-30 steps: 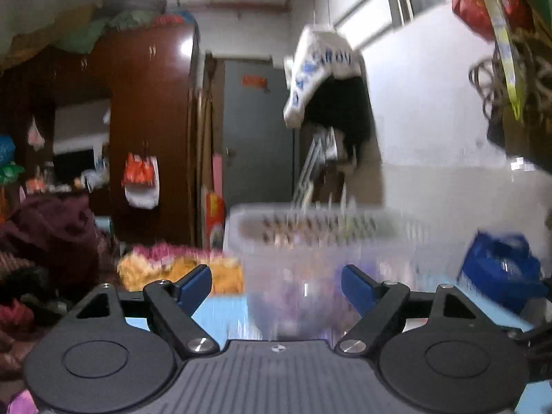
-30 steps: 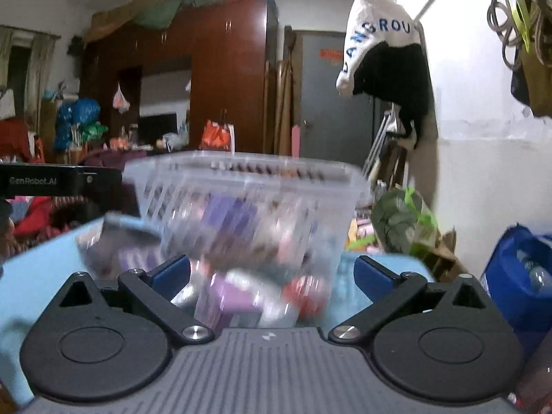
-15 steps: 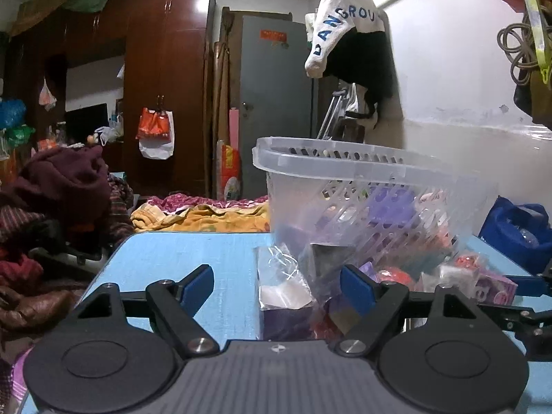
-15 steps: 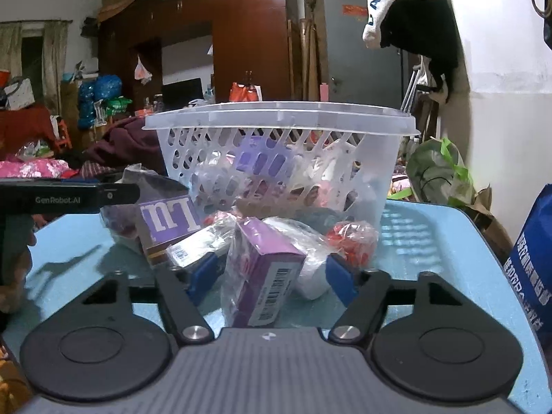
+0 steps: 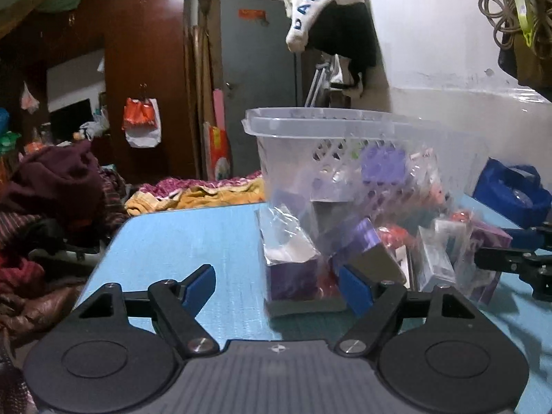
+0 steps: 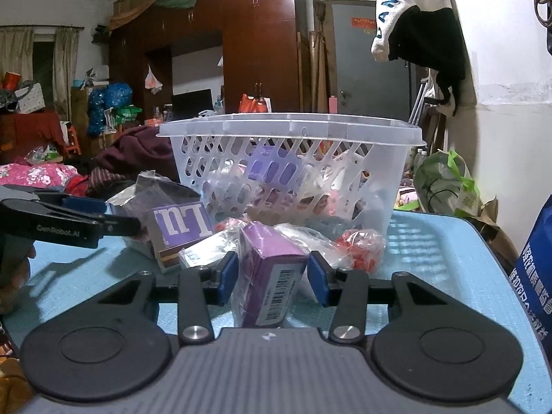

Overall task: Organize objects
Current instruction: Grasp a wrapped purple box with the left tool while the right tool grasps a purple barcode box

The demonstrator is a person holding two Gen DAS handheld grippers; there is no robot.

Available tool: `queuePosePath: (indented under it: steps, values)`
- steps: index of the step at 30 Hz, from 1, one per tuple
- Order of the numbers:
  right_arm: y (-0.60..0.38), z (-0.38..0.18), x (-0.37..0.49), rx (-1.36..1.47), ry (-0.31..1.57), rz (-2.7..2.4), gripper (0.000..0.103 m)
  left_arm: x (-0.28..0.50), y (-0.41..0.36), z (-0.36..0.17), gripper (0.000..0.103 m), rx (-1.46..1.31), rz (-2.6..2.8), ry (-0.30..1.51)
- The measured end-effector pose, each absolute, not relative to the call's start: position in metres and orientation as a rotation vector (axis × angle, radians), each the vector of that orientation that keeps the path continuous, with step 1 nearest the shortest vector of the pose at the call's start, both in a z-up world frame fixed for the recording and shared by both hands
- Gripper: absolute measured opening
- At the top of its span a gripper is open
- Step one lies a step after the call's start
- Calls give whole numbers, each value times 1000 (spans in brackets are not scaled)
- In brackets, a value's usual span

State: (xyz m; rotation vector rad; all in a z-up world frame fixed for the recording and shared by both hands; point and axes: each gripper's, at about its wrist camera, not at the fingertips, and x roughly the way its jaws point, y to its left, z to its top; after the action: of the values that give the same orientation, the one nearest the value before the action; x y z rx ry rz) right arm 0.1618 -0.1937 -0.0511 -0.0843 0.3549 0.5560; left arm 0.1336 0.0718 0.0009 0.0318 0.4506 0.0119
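Note:
A clear slotted basket [image 6: 289,127] [image 5: 310,117] with several packets in it stands on the blue table [image 6: 431,241]. More wrapped packets lie in front of it. My right gripper [image 6: 273,276] is closing, and both pads meet the wrap of an upright purple box with a barcode [image 6: 272,269]. My left gripper [image 5: 277,286] is closing slowly around a wrapped purple box [image 5: 291,269]. That box stands near the right pad, and the left pad is well apart from it. One of the left gripper's fingers [image 6: 69,229] shows at the left of the right wrist view.
A purple "Lu" box [image 6: 183,231] and a red packet [image 6: 358,245] lie by the basket. A blue bag [image 6: 538,276] stands at the table's right edge and a green bag [image 6: 445,186] behind it. A pile of clothes [image 5: 51,186] lies left of the table.
Both views have settled lower, onto the packets in front of the basket. The right jaws have closed in from wide onto the purple barcode box. The left jaws have narrowed slightly.

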Motion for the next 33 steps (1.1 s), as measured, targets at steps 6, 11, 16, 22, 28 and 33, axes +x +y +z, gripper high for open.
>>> queuePosePath:
  steps: [6, 11, 16, 22, 28, 33]
  values:
    - [-193, -52, 161, -87, 351, 561, 48, 140, 73, -1, 57, 29, 18, 496]
    - [-194, -52, 159, -85, 338, 566, 47, 130, 70, -5, 40, 46, 18, 470]
    - [-195, -52, 157, -81, 318, 565, 47, 112, 75, -2, 40, 7, 0, 405]
    - [-197, -51, 153, -67, 279, 558, 46, 90, 72, -1, 40, 5, -43, 335]
    - [-198, -51, 148, -61, 241, 543, 46, 79, 69, -3, 40, -14, -43, 265]
    - [-199, -51, 145, -56, 211, 528, 46, 65, 63, -10, 40, -15, -52, 203]
